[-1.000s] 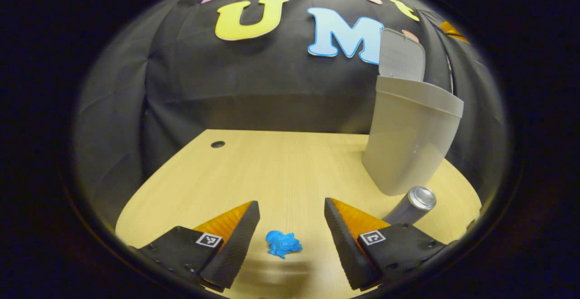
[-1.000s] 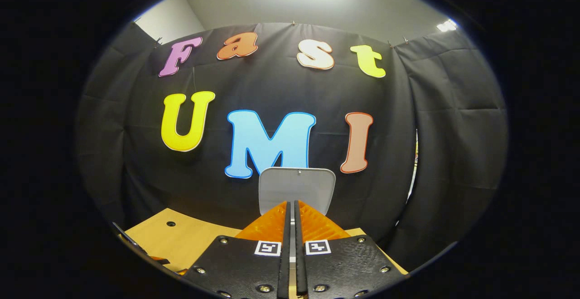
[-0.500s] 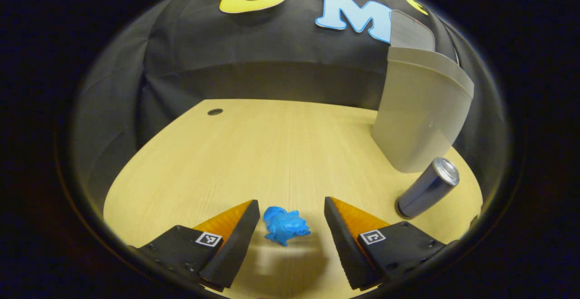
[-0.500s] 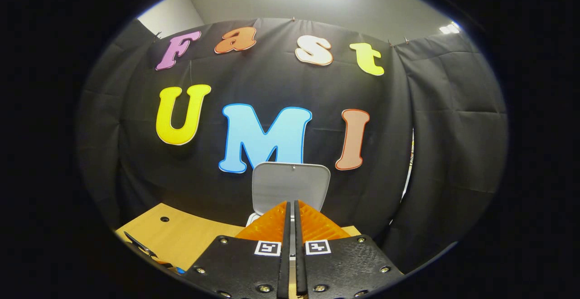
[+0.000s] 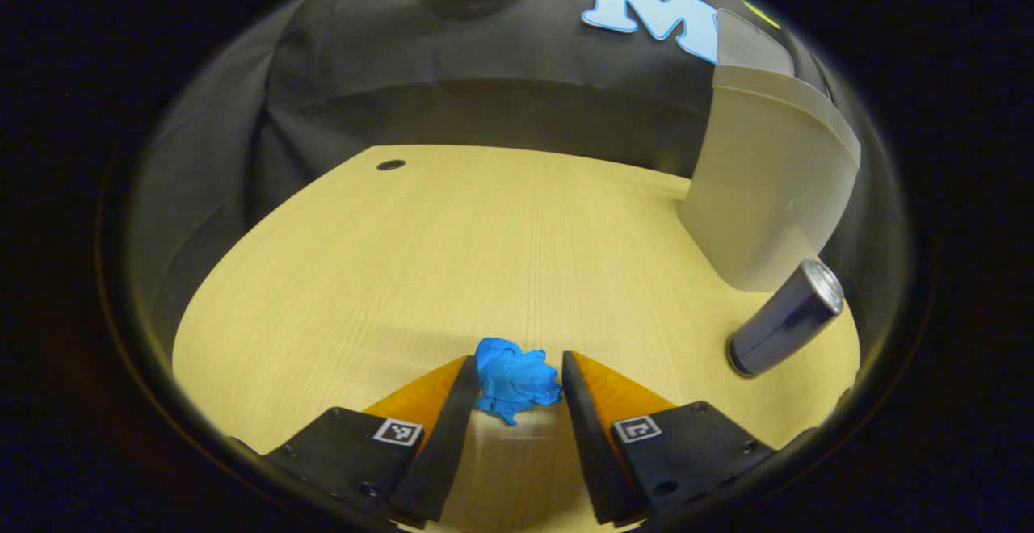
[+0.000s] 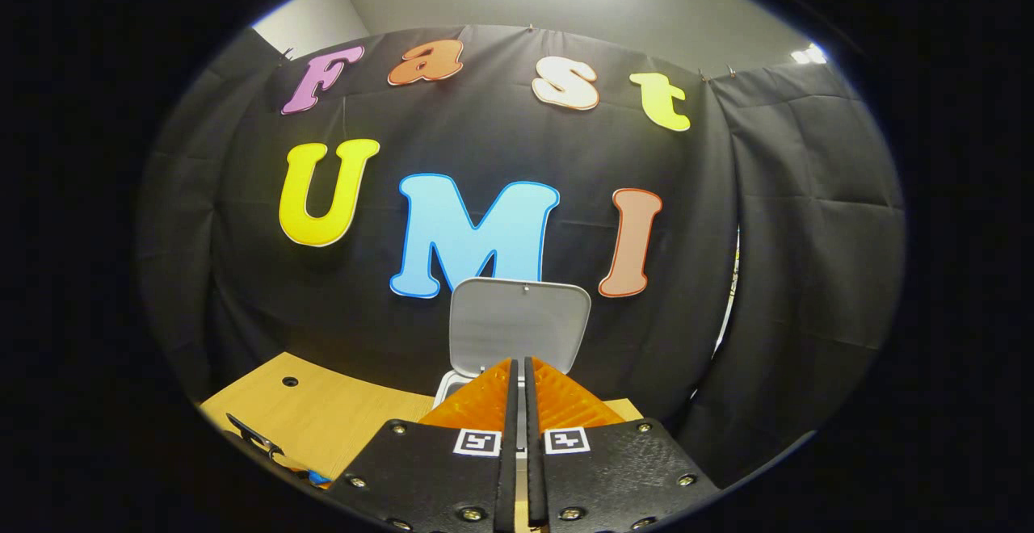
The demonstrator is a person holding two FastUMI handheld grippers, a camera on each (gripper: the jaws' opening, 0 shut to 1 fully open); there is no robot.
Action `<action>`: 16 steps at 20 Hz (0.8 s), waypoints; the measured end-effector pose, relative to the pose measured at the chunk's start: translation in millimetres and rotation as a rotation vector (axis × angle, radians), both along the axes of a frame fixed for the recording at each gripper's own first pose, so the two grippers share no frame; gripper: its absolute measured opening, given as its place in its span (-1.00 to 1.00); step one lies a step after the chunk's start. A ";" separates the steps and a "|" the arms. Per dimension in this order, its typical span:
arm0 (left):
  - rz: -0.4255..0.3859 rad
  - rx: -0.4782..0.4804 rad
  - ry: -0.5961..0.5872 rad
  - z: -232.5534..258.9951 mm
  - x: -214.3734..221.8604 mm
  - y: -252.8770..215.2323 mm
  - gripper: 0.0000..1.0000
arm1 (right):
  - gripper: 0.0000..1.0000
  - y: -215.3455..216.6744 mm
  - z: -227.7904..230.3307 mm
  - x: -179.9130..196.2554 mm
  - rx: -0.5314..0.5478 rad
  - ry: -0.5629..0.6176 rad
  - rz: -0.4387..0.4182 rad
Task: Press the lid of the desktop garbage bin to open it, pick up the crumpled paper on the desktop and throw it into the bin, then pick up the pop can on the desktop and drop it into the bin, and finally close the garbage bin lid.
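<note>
The left gripper [image 5: 517, 371] has its fingers part open around the blue paper ball [image 5: 514, 379], maybe touching it. The can [image 5: 785, 320] stands by the bin [image 5: 767, 194], top leaning away from the ball. The right gripper [image 6: 518, 379] has its fingers pressed together, holding nothing, before the bin's raised lid [image 6: 519, 325].

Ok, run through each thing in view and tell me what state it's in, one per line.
Lid: up, open.
Bin: upright on the desk.
Paper: crumpled, on the desk between the left gripper's fingers.
Can: on the desk beside the bin, untouched.
Left gripper: open around the paper.
Right gripper: shut, empty.
</note>
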State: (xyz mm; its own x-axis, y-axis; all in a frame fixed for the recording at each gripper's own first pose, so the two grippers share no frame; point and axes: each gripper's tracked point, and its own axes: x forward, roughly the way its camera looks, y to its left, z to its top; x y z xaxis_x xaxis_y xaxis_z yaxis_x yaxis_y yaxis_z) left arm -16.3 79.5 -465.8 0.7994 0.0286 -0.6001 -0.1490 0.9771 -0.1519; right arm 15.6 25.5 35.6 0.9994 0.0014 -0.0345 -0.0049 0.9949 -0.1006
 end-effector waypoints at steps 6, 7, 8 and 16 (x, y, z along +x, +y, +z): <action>0.018 0.022 0.015 -1.2 -4.0 9.5 -0.31 | -0.89 -0.4 -5.6 -3.5 -0.007 0.016 0.001; 0.015 0.026 0.014 -1.0 -5.5 8.7 -0.31 | -0.89 -0.4 -5.7 -3.9 -0.010 0.016 0.004; 0.017 0.036 0.010 2.8 -5.6 10.6 -0.31 | -0.89 0.0 -5.8 -4.8 -0.012 0.017 0.005; -0.030 0.102 -0.145 79.0 21.2 2.2 -0.30 | -0.89 -8.8 -15.9 -13.8 0.019 0.027 -0.001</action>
State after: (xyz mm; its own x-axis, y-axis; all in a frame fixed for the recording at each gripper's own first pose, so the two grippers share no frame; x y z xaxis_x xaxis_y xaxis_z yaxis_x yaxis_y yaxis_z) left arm 4.9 81.7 -386.8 0.8789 0.0579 -0.4735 -0.1031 0.9922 -0.0700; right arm 1.7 16.7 19.7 0.9981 0.0012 -0.0611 -0.0063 0.9966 -0.0820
